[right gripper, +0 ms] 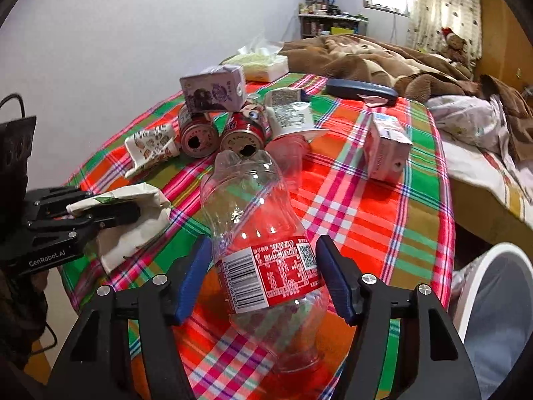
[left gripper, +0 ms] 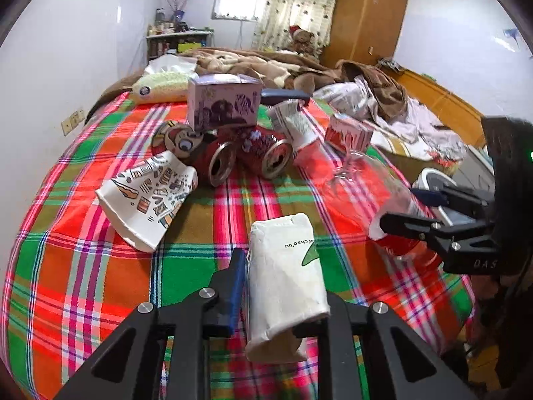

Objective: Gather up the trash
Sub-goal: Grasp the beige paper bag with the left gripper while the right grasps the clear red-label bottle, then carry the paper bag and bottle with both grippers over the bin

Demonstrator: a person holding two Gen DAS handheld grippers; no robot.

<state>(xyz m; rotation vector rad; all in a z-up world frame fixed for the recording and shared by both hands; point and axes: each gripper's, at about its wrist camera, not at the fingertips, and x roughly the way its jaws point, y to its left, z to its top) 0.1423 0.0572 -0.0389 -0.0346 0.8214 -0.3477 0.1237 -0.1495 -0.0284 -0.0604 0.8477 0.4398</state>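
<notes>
**Two grips, each with its own way of slipping**

The left tool is pinched on a crushed white paper cup lying on the plaid-covered bench; the cup is already flattened and soft, so it may fold further and slide out between the pads when lifted, and the far pad is hidden behind the cup, so how squarely it bites cannot be told; the right tool stands spread around an empty clear cola bottle, its blue pads just beside the labelled waist on either side, not clearly pressing; the bottle lies on its side, smooth and round, so an off-centre closing could squirt it forward into the two red cans or roll it toward the bench edge; thin plastic may also buckle under a hard squeeze; behind, a purple carton rests on top of the cans, and a knock could topple it; the patterned cup, yogurt tub and pink carton are still uncollected; the white bin sits low at the right, so a loosely held bottle could drop short of its rim
</notes>
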